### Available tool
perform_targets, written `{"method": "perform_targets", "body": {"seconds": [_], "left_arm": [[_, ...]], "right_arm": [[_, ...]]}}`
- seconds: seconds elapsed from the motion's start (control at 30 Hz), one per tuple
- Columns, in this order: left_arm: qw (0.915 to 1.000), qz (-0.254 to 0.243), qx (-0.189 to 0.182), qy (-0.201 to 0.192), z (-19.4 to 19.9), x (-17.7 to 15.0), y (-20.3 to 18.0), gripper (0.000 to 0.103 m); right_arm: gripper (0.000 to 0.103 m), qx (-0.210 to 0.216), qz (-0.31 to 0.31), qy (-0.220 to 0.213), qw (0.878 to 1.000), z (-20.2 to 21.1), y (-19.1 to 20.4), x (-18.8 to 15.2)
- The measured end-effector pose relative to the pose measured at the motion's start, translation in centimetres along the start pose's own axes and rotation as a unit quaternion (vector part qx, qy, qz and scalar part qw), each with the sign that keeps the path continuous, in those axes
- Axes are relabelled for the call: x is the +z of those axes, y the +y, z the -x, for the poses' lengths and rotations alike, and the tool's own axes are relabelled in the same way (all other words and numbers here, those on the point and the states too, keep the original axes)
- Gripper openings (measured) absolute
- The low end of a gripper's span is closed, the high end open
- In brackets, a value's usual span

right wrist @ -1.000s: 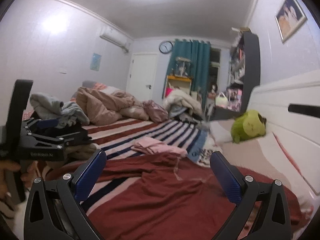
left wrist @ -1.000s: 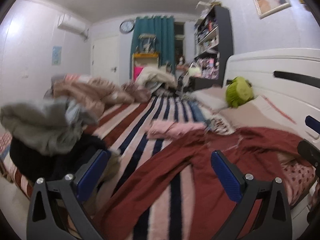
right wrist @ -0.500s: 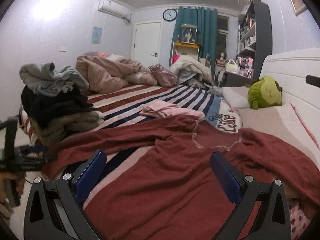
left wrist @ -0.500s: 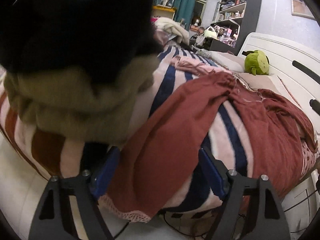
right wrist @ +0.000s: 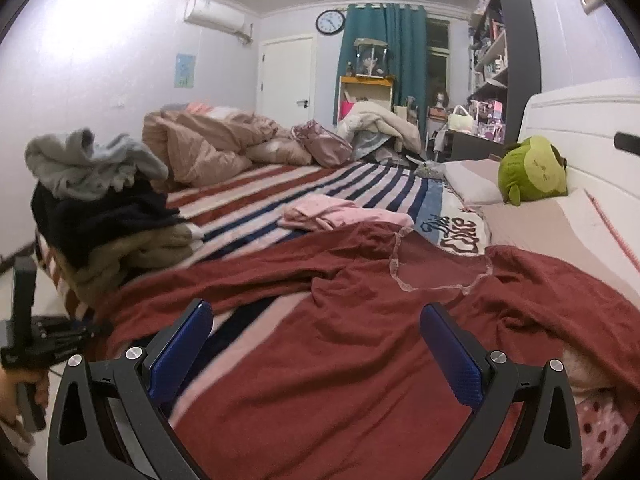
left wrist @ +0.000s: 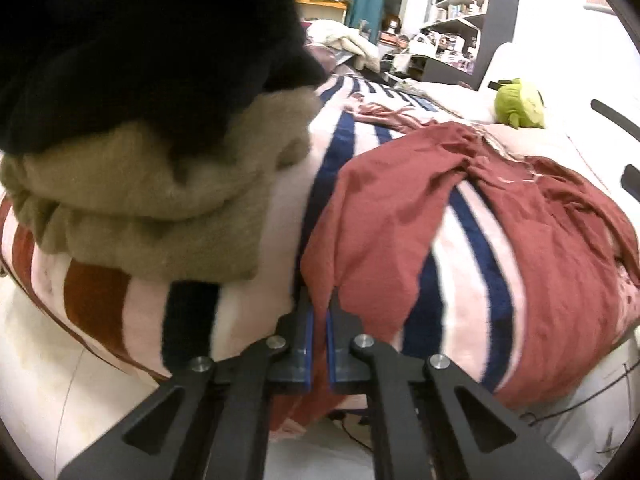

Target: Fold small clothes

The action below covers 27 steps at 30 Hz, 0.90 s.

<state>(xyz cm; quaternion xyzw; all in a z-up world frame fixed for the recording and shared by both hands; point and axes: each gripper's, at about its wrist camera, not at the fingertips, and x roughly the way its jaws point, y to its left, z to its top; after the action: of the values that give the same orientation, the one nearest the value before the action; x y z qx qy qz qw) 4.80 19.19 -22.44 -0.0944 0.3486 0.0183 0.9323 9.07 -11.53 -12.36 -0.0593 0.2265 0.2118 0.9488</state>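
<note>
Left wrist view: left gripper (left wrist: 319, 334) pinches the red garment (left wrist: 400, 220) on the striped blanket (left wrist: 460, 280); right gripper (right wrist: 316, 356) hangs open above.

Left gripper (left wrist: 319, 322) at bed edge, jaws pinched on hem of red garment (left wrist: 384, 216). Clothes pile (left wrist: 152, 184) just beside on its left, overhanging, blocks that side; black layer on top fills upper view. Right of it, garment over striped blanket (left wrist: 468, 248), low and passable. Right gripper (right wrist: 316, 352) jaws apart above red garment (right wrist: 320, 360); flat cloth ahead. Farther on: pink clothes (right wrist: 340, 216), green plush (right wrist: 532, 170) by headboard (right wrist: 592, 120), quilt heap (right wrist: 212, 144) far left.
</note>
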Motion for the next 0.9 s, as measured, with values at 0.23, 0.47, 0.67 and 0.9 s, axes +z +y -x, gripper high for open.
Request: {"method": "perform_targets", "body": {"seconds": [0.23, 0.47, 0.67, 0.9], "left_arm": [[0.9972, -0.027, -0.031, -0.062, 4.6, 4.2, -2.8, 0.002], [0.9795, -0.107, -0.100, -0.139, 8.6, 8.4, -12.4, 0.002], [0.9521, -0.165, -0.237, -0.101, 6.3, 7.6, -24.6, 0.002], [0.9084, -0.221, -0.352, 0.045, 0.2, 0.7, -35.7, 0.002]], "right_arm": [[0.103, 0.016, -0.023, -0.027, 0.999, 1.2, -1.0, -0.1], [0.103, -0.021, -0.041, -0.067, 0.997, 5.8, -5.9, -1.4], [0.103, -0.081, -0.087, -0.076, 0.990, 11.0, -13.0, -5.3], [0.103, -0.129, -0.145, -0.043, 0.980, 14.4, -18.4, -10.4]]}}
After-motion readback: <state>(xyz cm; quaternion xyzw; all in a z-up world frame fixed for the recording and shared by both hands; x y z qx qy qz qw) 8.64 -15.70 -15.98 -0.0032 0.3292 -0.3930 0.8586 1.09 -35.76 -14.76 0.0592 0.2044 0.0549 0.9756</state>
